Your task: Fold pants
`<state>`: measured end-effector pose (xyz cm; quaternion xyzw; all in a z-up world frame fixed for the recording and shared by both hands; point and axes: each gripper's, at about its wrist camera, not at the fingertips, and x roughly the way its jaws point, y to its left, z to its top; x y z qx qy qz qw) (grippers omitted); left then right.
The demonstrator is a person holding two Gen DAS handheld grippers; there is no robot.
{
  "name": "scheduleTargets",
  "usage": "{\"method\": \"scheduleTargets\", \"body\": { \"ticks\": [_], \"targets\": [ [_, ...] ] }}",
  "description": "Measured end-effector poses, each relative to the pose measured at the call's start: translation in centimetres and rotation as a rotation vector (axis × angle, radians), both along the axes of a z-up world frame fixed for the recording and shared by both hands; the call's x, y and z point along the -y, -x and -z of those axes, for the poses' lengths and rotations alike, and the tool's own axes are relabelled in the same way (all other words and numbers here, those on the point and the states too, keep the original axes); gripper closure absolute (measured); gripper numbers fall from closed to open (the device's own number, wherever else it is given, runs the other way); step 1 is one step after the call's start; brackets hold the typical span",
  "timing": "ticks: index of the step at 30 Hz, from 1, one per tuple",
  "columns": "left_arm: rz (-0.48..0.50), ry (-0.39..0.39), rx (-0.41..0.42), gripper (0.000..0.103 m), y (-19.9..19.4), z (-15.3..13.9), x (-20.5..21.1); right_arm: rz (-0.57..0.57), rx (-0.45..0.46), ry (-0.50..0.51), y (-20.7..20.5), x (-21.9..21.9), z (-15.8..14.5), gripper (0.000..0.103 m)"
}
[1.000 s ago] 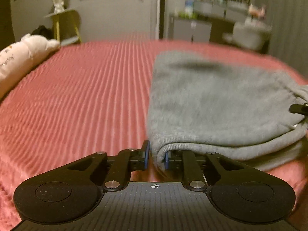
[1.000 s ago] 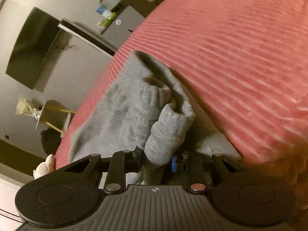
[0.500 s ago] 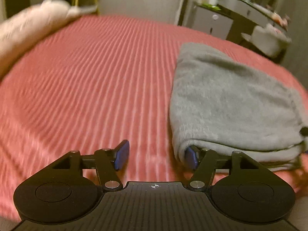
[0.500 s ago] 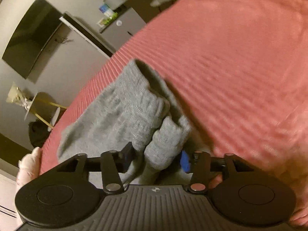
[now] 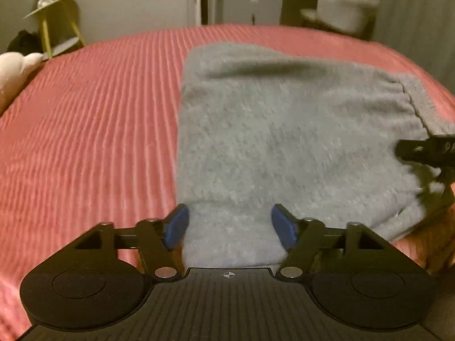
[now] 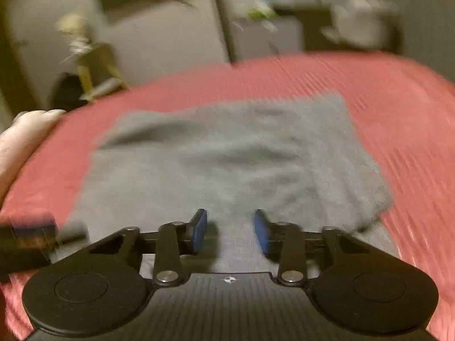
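Observation:
The grey pants point(image 5: 284, 130) lie folded into a flat rectangle on the red ribbed bedspread point(image 5: 91, 119). My left gripper point(image 5: 229, 227) is open, its blue pads either side of the near edge of the pants, holding nothing. My right gripper point(image 6: 230, 230) is open and empty above the near edge of the pants point(image 6: 227, 159); this view is blurred. The right gripper's black tip also shows at the right edge of the left wrist view point(image 5: 426, 150). The left gripper shows as a dark blur at the left edge of the right wrist view point(image 6: 25, 244).
A pale plush toy point(image 5: 14, 68) lies at the bed's left edge. A yellow side table point(image 5: 57, 25) stands behind it by the wall. A grey cabinet point(image 5: 250, 5) and a white chair point(image 5: 344, 11) stand beyond the bed's far edge.
Both grippers opened and let go of the pants, which now lie flat and folded. The right gripper swung round to face the pants from the near side.

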<state>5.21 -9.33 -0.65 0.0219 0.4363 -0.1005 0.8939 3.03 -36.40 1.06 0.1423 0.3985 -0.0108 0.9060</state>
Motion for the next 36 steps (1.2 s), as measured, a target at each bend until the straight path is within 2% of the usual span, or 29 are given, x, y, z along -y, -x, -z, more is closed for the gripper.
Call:
{"method": "scheduleTargets", "body": {
  "ticks": [1, 2, 3, 6, 8, 10, 12, 13, 14, 15, 16, 19, 22, 24, 26, 28, 29, 31, 32, 34, 36],
  "targets": [
    [0.0, -0.001, 0.004, 0.037, 0.2, -0.5, -0.2, 0.048, 0.002, -0.026, 0.1, 1.1, 0.0, 0.103],
    [-0.017, -0.008, 0.032, 0.057, 0.5, -1.4, -0.6, 0.075, 0.005, -0.057, 0.4, 2.1, -0.2, 0.103],
    [-0.031, -0.018, 0.068, 0.062, 0.8, -2.2, -0.9, 0.076, 0.011, -0.078, 0.5, 2.5, -0.3, 0.103],
    [-0.056, 0.02, 0.188, 0.053, -0.8, -4.4, -1.4, 0.069, 0.13, -0.02, 0.7, 1.2, -2.0, 0.1],
    [-0.052, 0.013, 0.205, 0.044, -3.5, -5.1, -0.4, 0.024, 0.176, 0.026, -0.7, -0.3, -2.8, 0.1],
    [-0.04, -0.029, 0.206, 0.042, -6.1, -4.5, 1.0, -0.032, 0.193, 0.067, -2.6, -2.2, -3.2, 0.1],
    [-0.014, -0.044, 0.15, 0.042, -8.8, -2.9, 2.2, -0.078, 0.157, 0.123, -5.7, -3.2, -1.6, 0.1],
    [-0.005, -0.055, 0.121, 0.041, -9.9, -2.0, 2.6, -0.09, 0.106, 0.146, -7.0, -3.4, -0.3, 0.099],
    [-0.011, -0.089, 0.102, 0.041, -10.7, -1.0, 3.0, -0.087, 0.076, 0.165, -7.7, -3.3, 0.9, 0.099],
    [-0.027, -0.113, 0.117, 0.039, -11.4, -0.4, 2.9, -0.083, 0.084, 0.159, -7.9, -2.9, 1.5, 0.103],
    [-0.045, -0.094, 0.14, 0.036, -11.6, -0.4, 2.5, -0.074, 0.106, 0.147, -7.9, -2.4, 1.6, 0.103],
    [-0.118, -0.052, 0.192, 0.037, -11.8, -1.4, 1.8, -0.008, 0.18, 0.153, -7.9, -1.7, 0.0, 0.103],
    [-0.096, -0.008, 0.207, 0.037, -12.2, -1.7, 2.0, -0.003, 0.173, 0.091, -9.1, -1.4, -0.5, 0.099],
    [-0.07, -0.043, 0.229, 0.034, -13.1, -1.1, 2.5, -0.066, 0.133, 0.123, -10.0, -1.2, 0.3, 0.099],
    [-0.053, -0.094, 0.203, 0.024, -14.4, -0.2, 2.9, -0.079, 0.117, 0.191, -10.6, -1.4, 1.4, 0.1],
    [-0.067, -0.1, 0.213, 0.019, -15.4, 0.5, 2.8, -0.04, 0.12, 0.198, -11.9, -1.1, 2.0, 0.103],
    [-0.078, -0.098, 0.217, 0.019, -15.6, 0.4, 2.5, -0.02, 0.127, 0.188, -12.3, -0.7, 2.1, 0.103],
    [-0.128, -0.141, 0.227, 0.021, -16.1, -0.1, 2.5, 0.033, 0.142, 0.186, -12.1, 0.0, 2.1, 0.103],
    [-0.14, -0.13, 0.215, 0.021, -16.0, -0.6, 2.1, 0.051, 0.152, 0.179, -11.5, 0.5, 1.7, 0.103],
    [-0.164, -0.053, 0.171, 0.023, -14.9, -1.4, 1.0, 0.041, 0.161, 0.119, -10.3, 1.3, 1.1, 0.101],
    [-0.147, 0.018, 0.13, 0.02, -13.4, -2.0, 0.1, 0.003, 0.175, 0.069, -8.7, 1.8, 0.4, 0.088]
  ]
}}
